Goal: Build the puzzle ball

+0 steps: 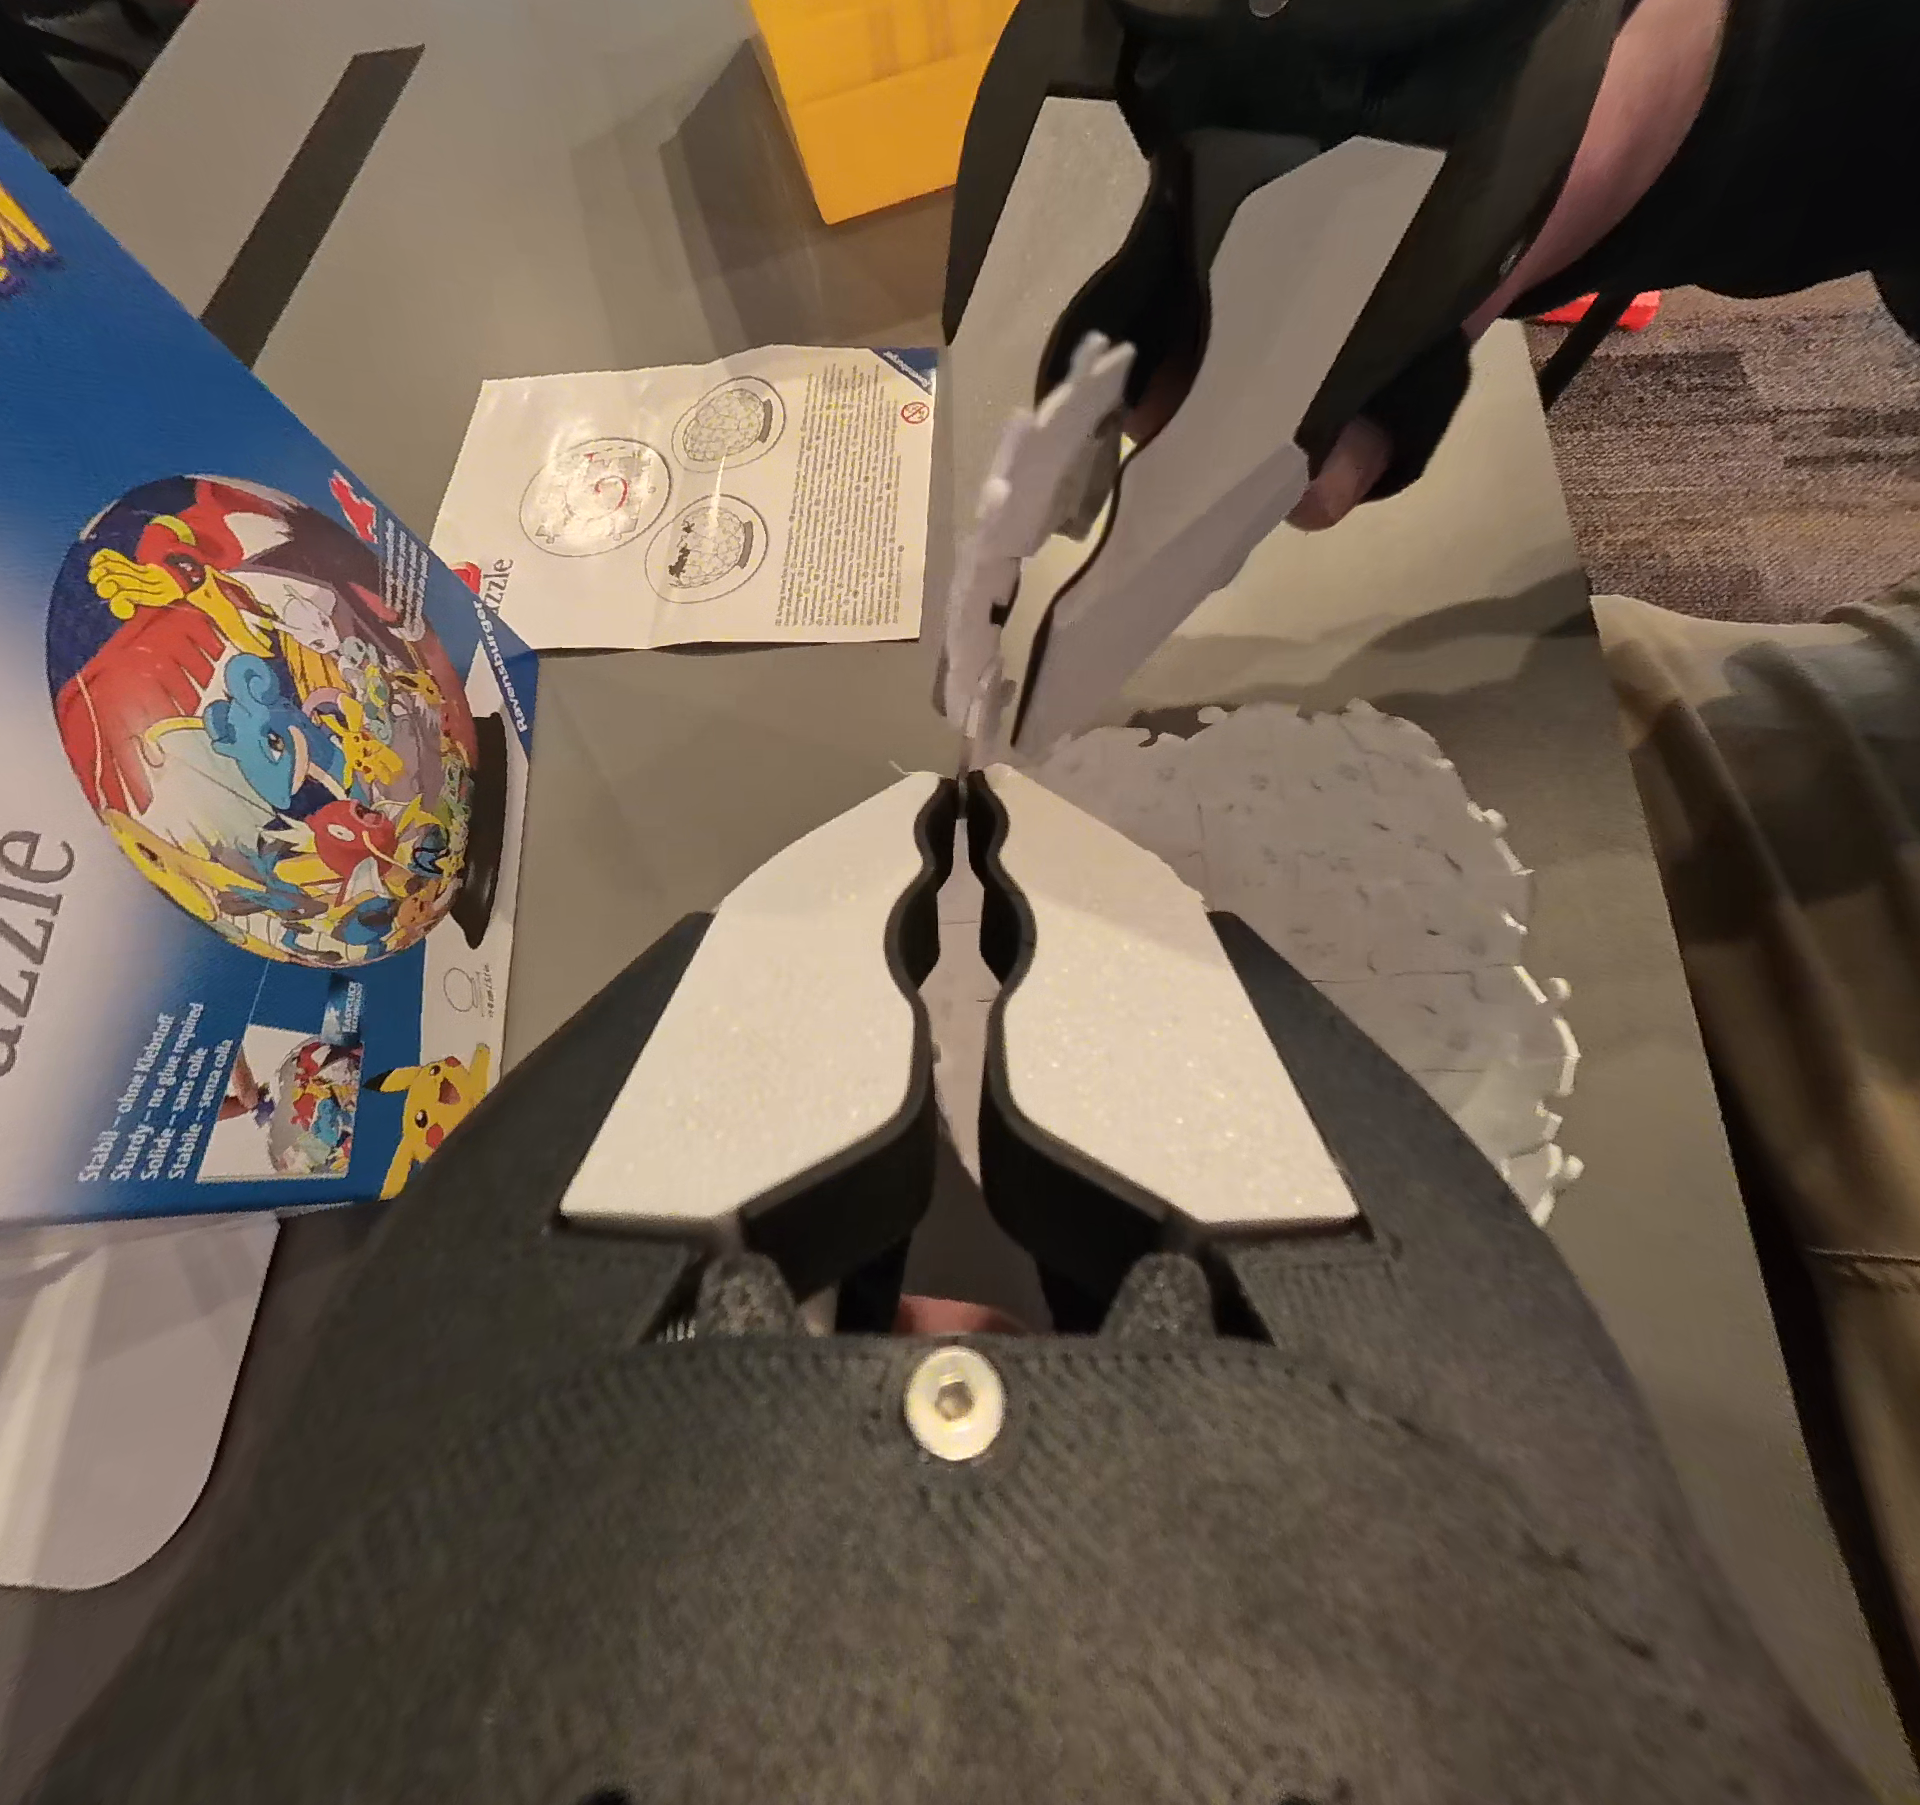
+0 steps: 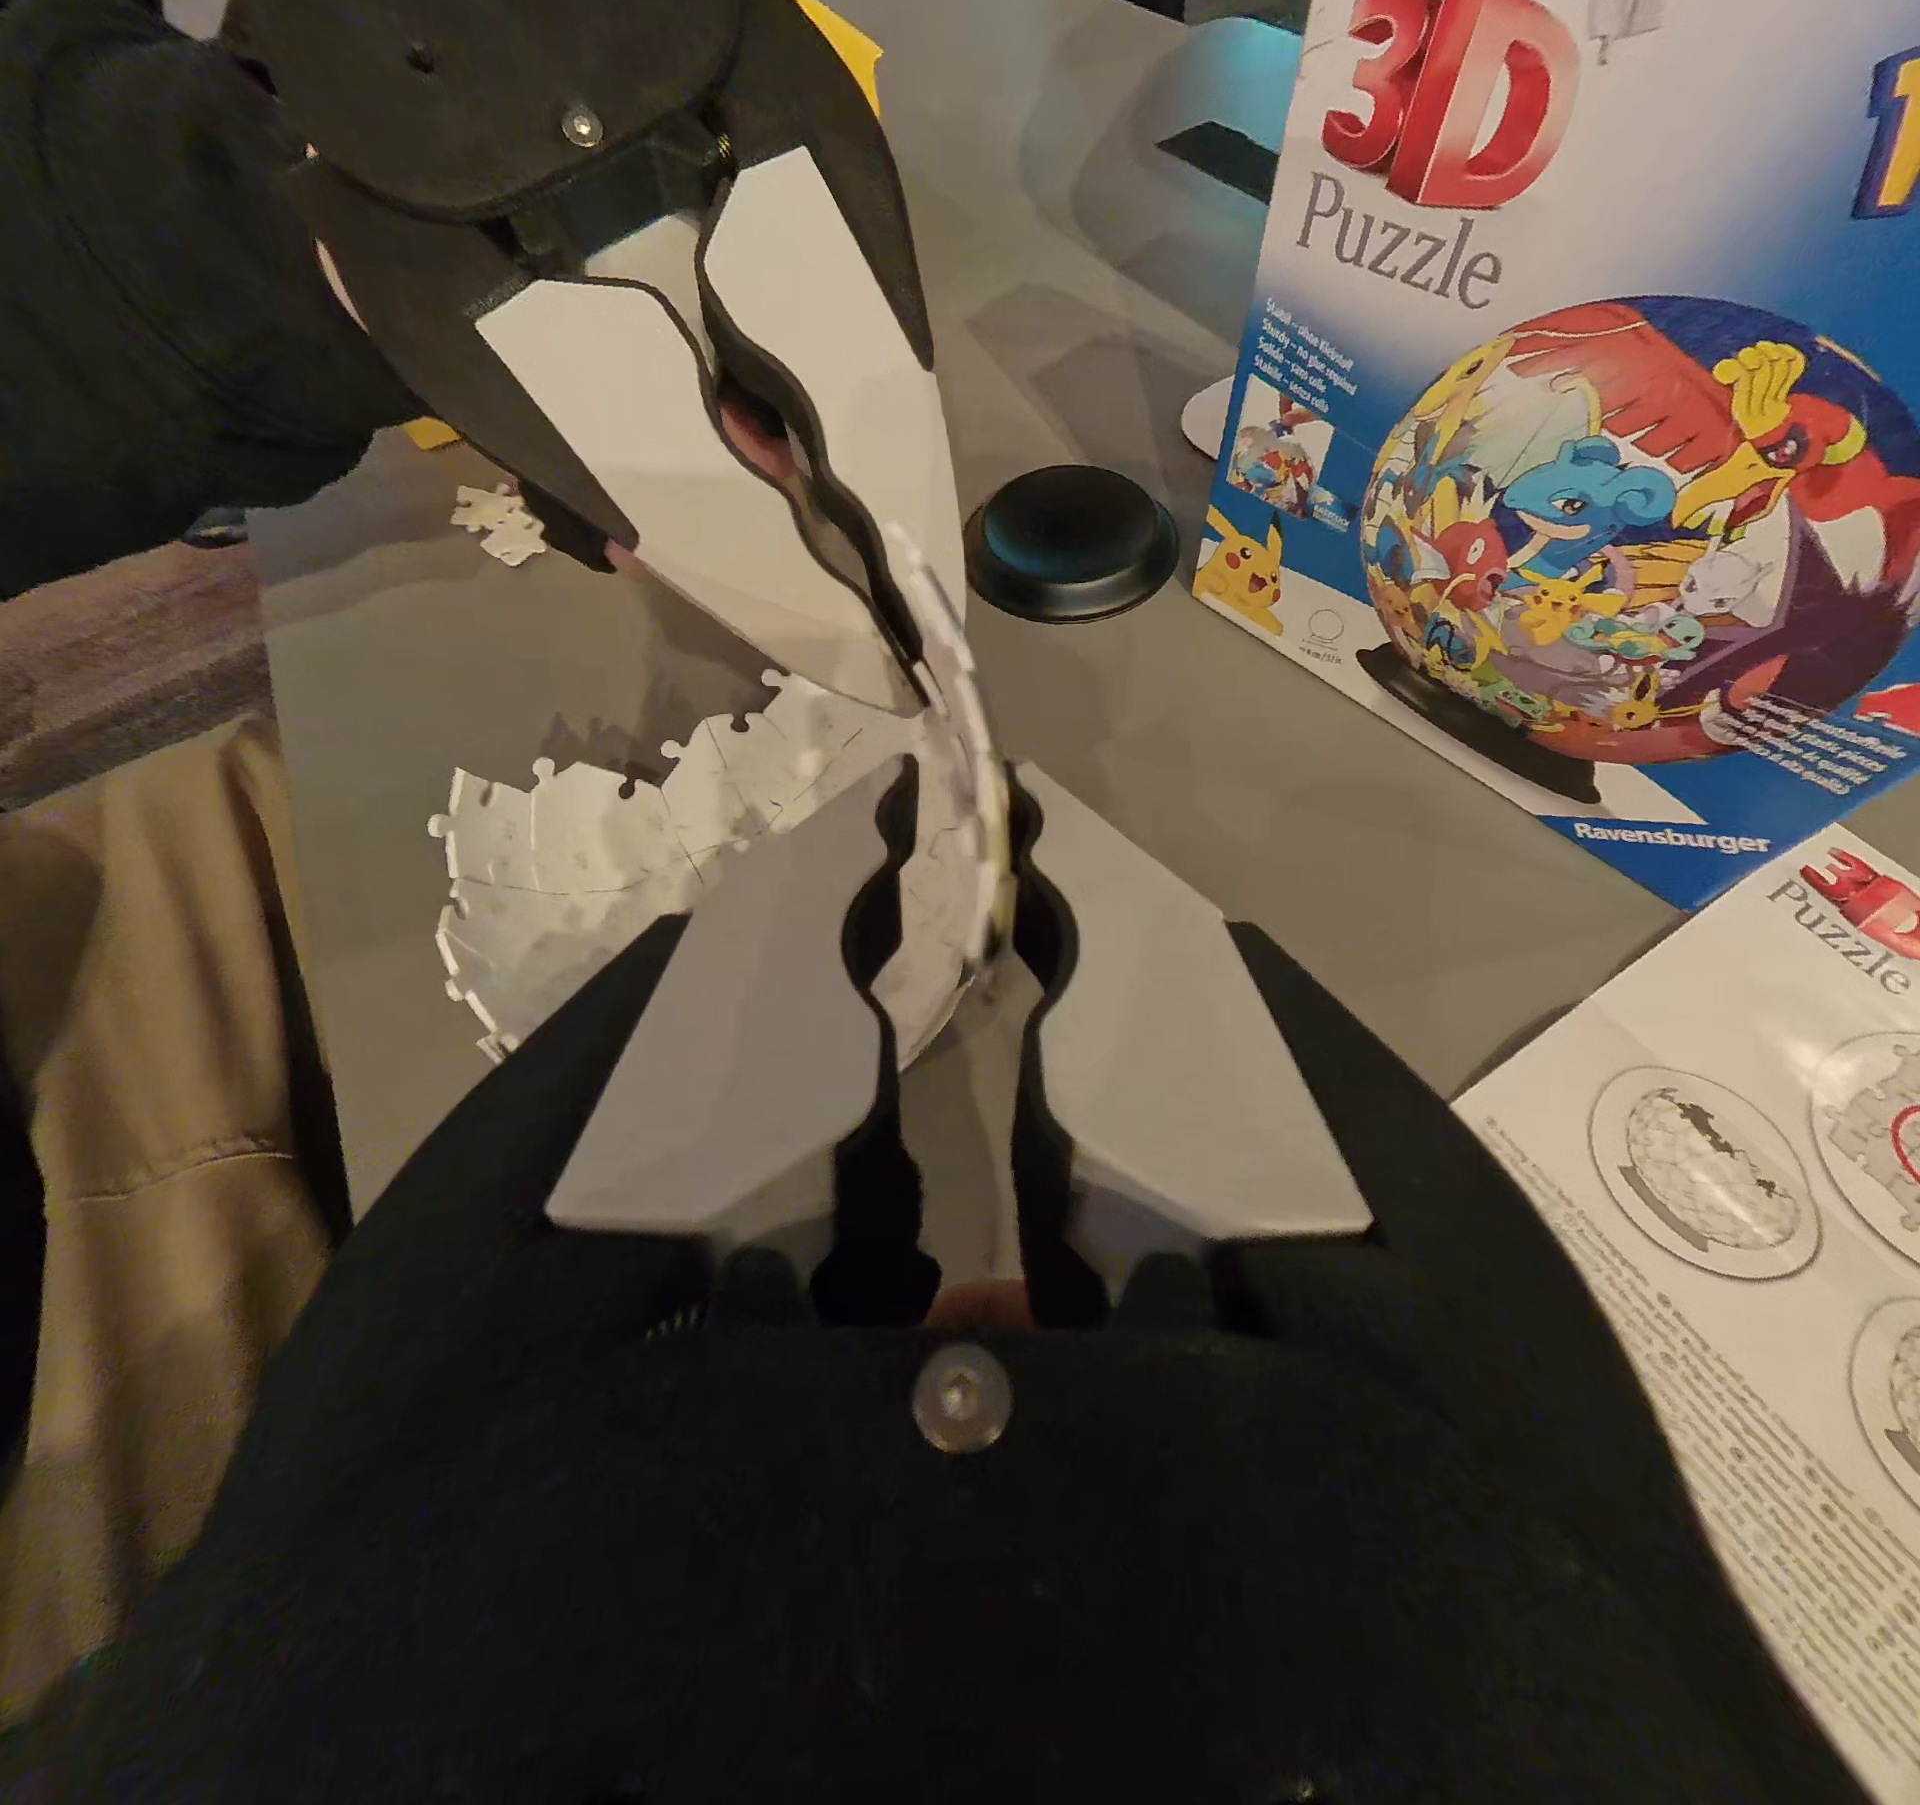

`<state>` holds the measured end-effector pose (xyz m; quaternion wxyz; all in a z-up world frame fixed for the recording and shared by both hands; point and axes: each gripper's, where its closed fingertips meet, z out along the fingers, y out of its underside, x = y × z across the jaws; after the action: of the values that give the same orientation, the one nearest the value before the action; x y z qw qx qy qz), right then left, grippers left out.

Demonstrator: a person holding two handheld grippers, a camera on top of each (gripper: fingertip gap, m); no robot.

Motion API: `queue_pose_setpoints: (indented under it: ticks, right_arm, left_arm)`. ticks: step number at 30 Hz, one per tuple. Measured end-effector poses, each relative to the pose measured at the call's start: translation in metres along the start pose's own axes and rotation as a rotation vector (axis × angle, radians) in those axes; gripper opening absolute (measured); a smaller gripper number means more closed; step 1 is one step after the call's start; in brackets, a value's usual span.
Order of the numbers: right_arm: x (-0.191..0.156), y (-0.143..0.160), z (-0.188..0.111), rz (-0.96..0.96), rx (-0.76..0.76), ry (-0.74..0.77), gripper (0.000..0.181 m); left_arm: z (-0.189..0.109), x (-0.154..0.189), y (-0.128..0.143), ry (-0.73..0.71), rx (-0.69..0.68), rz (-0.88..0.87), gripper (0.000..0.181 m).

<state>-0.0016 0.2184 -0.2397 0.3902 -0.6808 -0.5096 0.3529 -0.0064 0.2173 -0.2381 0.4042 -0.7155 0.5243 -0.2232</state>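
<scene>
A partly built puzzle ball shell hangs at the table's near edge, its white inside showing; it also shows in the right wrist view. My right gripper is shut on a curved strip of joined white pieces that runs along the shell's rim. In the left wrist view the right gripper comes down from above with the strip standing up between its jaws. My left gripper is shut on the rim where strip and shell meet; it also shows in the right wrist view. The two grippers' tips nearly touch.
The blue puzzle box stands on the grey table; it also shows in the right wrist view. An instruction sheet lies beside it. A black round stand, loose white pieces and a yellow bin sit farther back. Both grippers' tips are close together, under 4 cm apart.
</scene>
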Motion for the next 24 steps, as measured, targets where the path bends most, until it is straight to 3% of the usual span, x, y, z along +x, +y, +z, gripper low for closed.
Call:
queue_pose_setpoints:
  ticks: [3, 24]
  right_arm:
    - [0.002, 0.000, 0.001, -0.022, 0.007, 0.020, 0.003]
    - [0.000, 0.003, 0.006, -0.087, 0.009, 0.071, 0.001]
  left_arm:
    - [0.000, 0.000, 0.001, 0.004, 0.009, 0.000, 0.002]
    - [0.001, -0.003, 0.010, -0.018, -0.003, -0.001, 0.007]
